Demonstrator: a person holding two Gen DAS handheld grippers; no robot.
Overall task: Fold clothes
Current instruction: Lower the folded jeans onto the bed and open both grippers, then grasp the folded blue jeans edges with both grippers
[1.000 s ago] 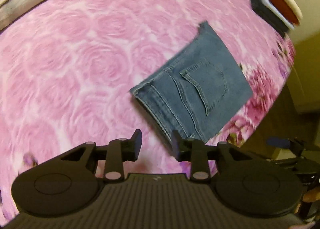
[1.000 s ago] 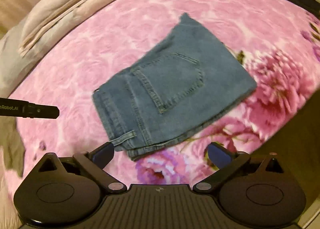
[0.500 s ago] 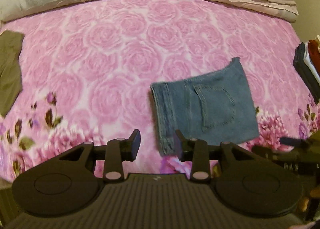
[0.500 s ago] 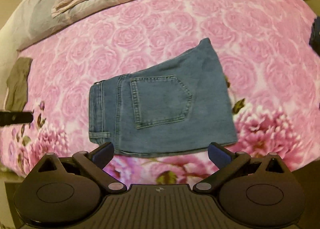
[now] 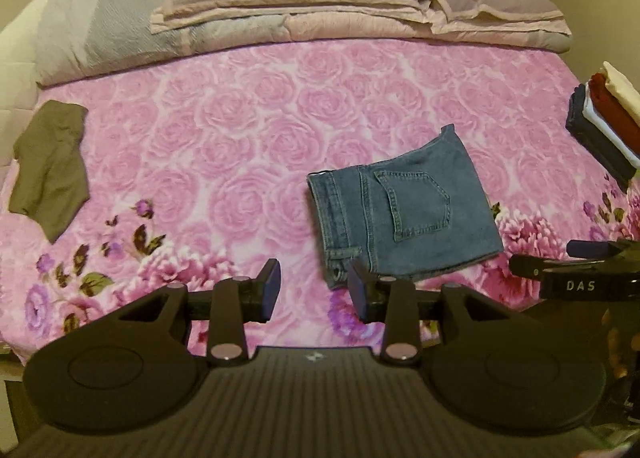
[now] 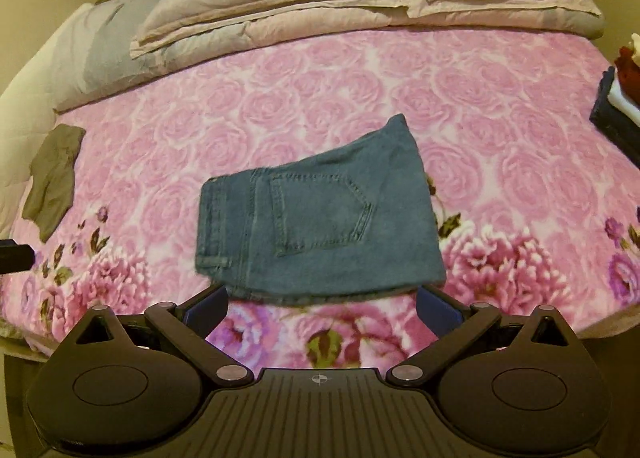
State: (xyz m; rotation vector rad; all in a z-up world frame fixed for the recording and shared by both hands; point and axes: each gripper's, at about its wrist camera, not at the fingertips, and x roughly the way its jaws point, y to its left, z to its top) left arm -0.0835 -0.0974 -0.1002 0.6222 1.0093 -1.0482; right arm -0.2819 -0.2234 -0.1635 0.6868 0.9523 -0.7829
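Blue denim jeans point(image 6: 320, 218) lie folded into a compact rectangle, pocket up, near the front edge of the pink rose-print bed point(image 5: 240, 130). Left gripper point(image 5: 314, 288) and right gripper point(image 6: 322, 304) hover spread apart, holding nothing. Stack of folded garments point(image 5: 604, 130) at bed's right edge, probably finished pieces; crumpled olive garment point(image 5: 50, 168) at left.

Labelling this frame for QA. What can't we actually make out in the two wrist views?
- Folded stack: cut off by the right edge in both views; item count unclear.
- Jeans: layers under the top fold hidden; near edge motion-blurred in the right wrist view.
- Olive garment: crumpled, type unclear.
- Right gripper: only partly in the left wrist view.
- Left gripper: just a tip at the right wrist view's left edge.
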